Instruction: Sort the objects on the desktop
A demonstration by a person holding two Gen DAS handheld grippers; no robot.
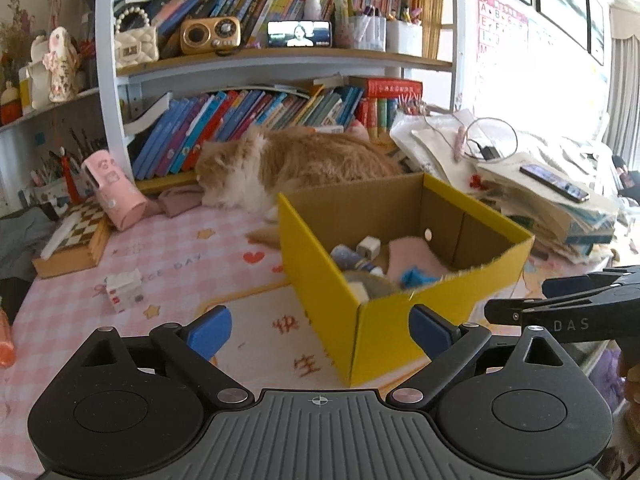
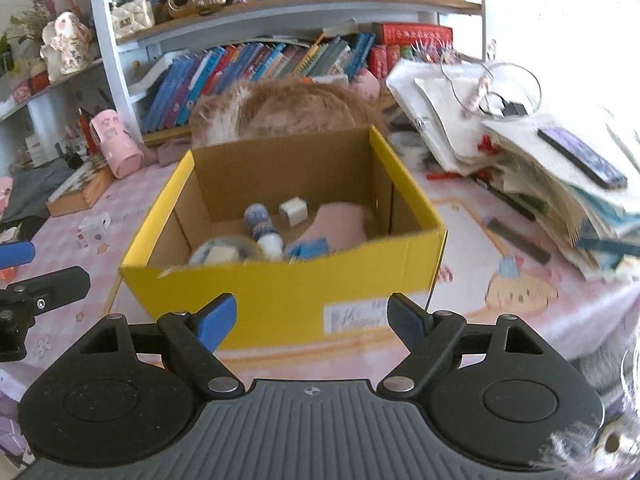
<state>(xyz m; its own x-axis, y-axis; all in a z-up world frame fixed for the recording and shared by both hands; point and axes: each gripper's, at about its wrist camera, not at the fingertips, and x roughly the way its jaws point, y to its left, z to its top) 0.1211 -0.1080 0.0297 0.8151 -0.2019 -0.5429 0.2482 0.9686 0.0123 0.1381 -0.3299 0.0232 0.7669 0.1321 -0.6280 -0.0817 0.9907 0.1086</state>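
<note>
Two tongs, left [image 1: 320, 330] and right [image 2: 311, 322], released and empty; next, best approach small white box [image 1: 125, 290] slowly, clear of yellow box [image 1: 400, 320].

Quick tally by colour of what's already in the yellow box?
White: 2, small white cube and white-capped bottle.
Pink: 1, pink cloth.
Blue: 1, blue scrap.
Clear: 1, clear dome.
Total: 5 in yellow cardboard box.
</note>
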